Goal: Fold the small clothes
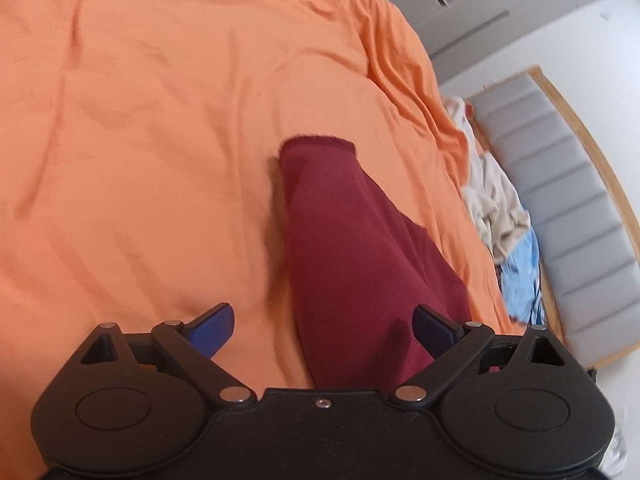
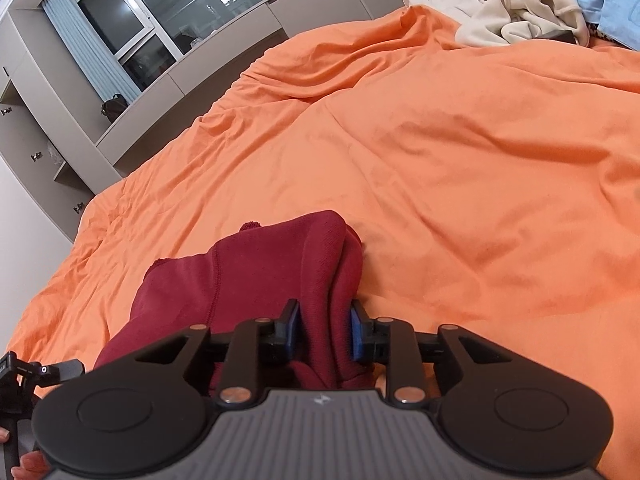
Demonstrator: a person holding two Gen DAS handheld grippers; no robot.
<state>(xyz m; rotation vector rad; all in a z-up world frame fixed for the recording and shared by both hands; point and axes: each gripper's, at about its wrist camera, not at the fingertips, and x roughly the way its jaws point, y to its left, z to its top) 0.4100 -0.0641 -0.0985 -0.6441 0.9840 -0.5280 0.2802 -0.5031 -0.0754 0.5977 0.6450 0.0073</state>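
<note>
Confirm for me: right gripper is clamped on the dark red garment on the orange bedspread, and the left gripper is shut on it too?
Not quite. The left gripper is open, its blue pads spread wide around the dark red garment, as the left wrist view shows. The right gripper is indeed clamped on it, over the orange bedspread.
</note>
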